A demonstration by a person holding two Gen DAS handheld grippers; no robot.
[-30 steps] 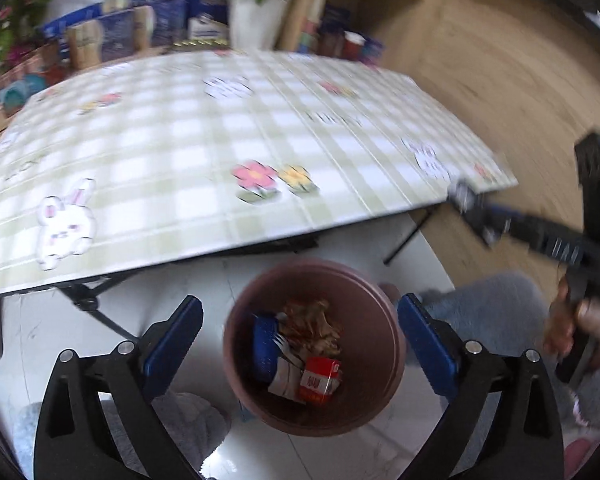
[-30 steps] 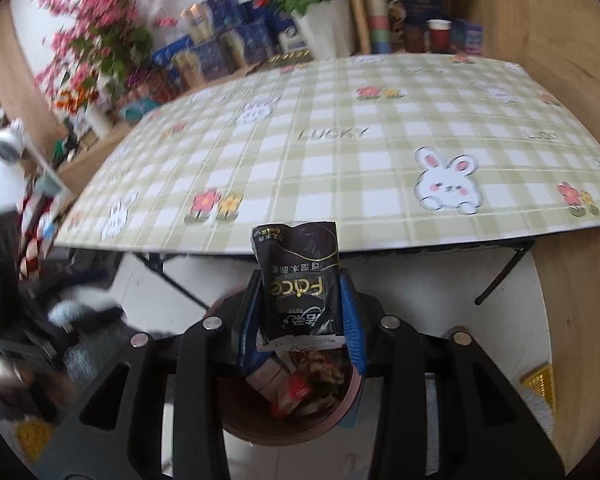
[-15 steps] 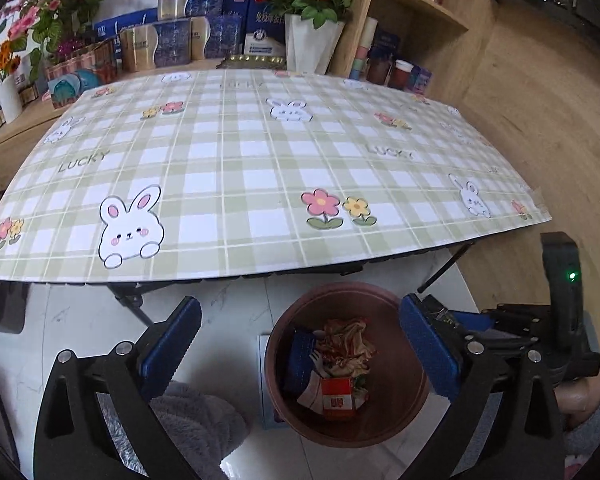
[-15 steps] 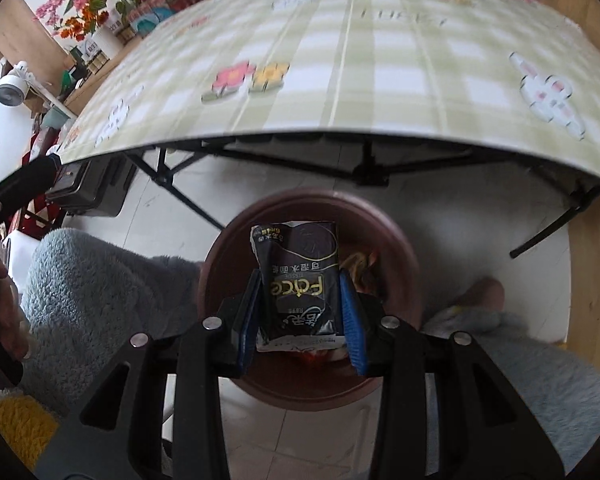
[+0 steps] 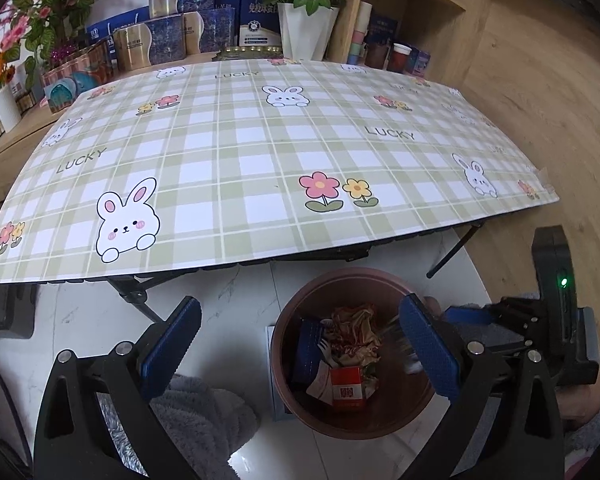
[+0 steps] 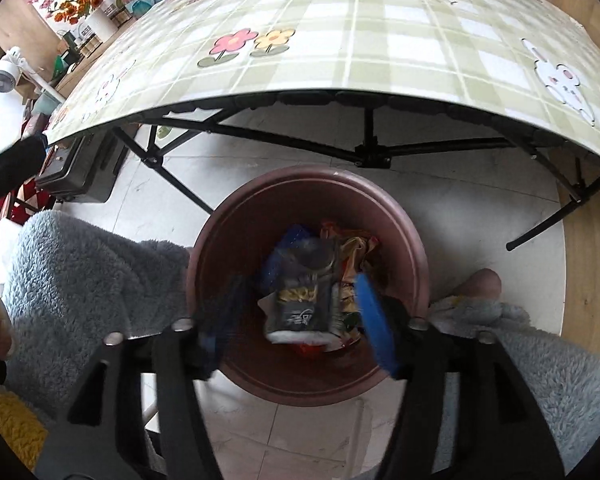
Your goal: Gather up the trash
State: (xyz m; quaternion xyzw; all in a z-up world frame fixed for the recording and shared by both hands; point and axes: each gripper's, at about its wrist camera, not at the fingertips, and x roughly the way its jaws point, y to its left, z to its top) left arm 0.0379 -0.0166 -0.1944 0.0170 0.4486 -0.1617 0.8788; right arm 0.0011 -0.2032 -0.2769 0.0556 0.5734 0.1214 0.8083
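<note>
Half a second earlier the dark snack packet (image 6: 305, 292) was pinched upright between the blue pads of the right gripper (image 6: 300, 320); now those pads have parted from it and the packet, blurred, is inside the brown bin (image 6: 404, 236), lying over the other rubbish. The right jaws are opening, with the packet between them in the picture but touched by neither pad. The gripper points steeply down over the bin's mouth.

Under and around the packet lie crumpled wrappers (image 6: 352, 248) and a blue wrapper (image 6: 288, 240). In the left wrist view the same bin (image 5: 292, 320) holds a small red carton (image 5: 346, 388), a white plastic fork (image 5: 324, 350) and a blue wrapper.

The left gripper (image 5: 300, 340) stands wide with nothing between its pads, hovering beside and above the bin; its right pad overlaps the bin's rim in the picture. The right gripper's body (image 5: 552, 312) shows at the right edge there, a green light lit on it.

The bin stands on pale floor tile just in front of the folding table (image 6: 380, 40), whose checked cloth with rabbits and flowers overhangs black legs (image 6: 364, 152) just behind the bin. Grey fleece-clad legs (image 6: 80, 272) flank the bin on both sides. A black case (image 6: 80, 168) sits under the table at the left. Boxes and a vase of red flowers (image 5: 304, 24) line the far edge.
</note>
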